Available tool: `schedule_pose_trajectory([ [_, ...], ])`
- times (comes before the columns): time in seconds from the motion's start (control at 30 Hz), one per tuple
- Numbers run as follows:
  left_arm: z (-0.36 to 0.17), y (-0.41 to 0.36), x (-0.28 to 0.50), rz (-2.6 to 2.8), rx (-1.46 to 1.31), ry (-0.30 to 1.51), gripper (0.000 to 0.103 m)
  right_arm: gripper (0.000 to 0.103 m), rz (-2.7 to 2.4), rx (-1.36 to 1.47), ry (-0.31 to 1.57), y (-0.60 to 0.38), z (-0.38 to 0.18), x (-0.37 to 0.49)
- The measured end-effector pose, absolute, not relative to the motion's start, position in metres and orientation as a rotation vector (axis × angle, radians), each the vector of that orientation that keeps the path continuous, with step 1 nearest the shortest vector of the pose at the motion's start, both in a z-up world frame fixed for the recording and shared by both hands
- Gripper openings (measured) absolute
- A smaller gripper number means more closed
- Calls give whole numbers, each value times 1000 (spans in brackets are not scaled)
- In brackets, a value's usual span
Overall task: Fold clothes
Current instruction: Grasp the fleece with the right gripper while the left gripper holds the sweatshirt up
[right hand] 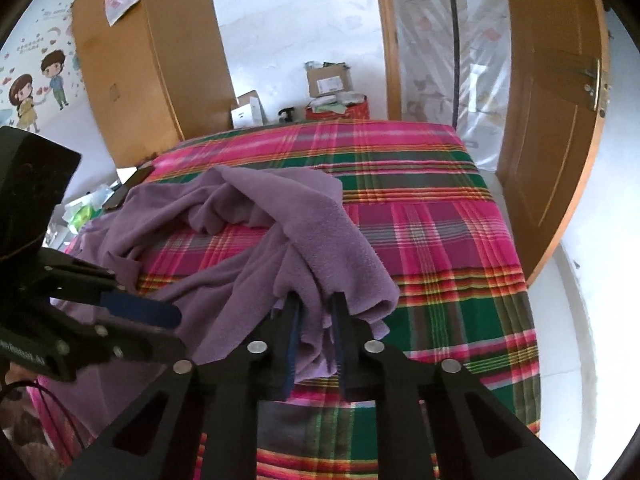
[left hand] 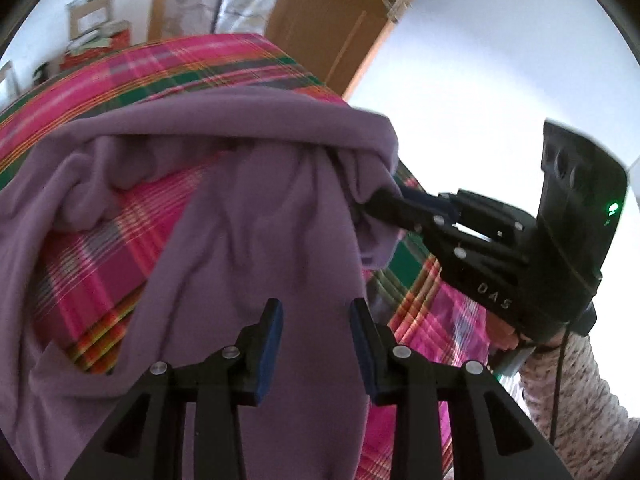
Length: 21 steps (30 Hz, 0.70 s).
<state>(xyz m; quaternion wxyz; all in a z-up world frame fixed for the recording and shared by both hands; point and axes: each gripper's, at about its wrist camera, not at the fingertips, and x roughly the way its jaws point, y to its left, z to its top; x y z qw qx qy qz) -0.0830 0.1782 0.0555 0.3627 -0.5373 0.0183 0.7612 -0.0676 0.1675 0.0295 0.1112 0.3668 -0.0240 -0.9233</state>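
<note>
Crumpled purple fleece garment lies on the bed's pink-and-green plaid sheet. Right gripper pinches a bunched fold at the garment's near edge, fingers pressed onto cloth. Left gripper fingers spread, apparently over the fleece, gripping nothing.

I see a bed with a pink and green checked cover. At 12 o'clock, boxes sit by the white wall. A brown door stands open at 2 o'clock. Cartoon stickers of 2 kids are at 10 o'clock.
</note>
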Motion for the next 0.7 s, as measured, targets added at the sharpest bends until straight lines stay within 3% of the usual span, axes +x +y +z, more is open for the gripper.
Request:
schedule_pose_trajectory([
  [0.23,51,204,-87,2018,-1412,185,35,9,-2696,1056,-75,172,32,-64],
  [0.57,41,213,-87,2028,-1472,237,34,7,-2733,987,-60,179,47,-62],
  [0.63,38,212,-87,2025,-1481,220,29,6,-2746,979,-48,181,50,-63],
  [0.7,35,211,-85,2015,-1479,206,15,5,-2763,970,-37,183,52,-64],
])
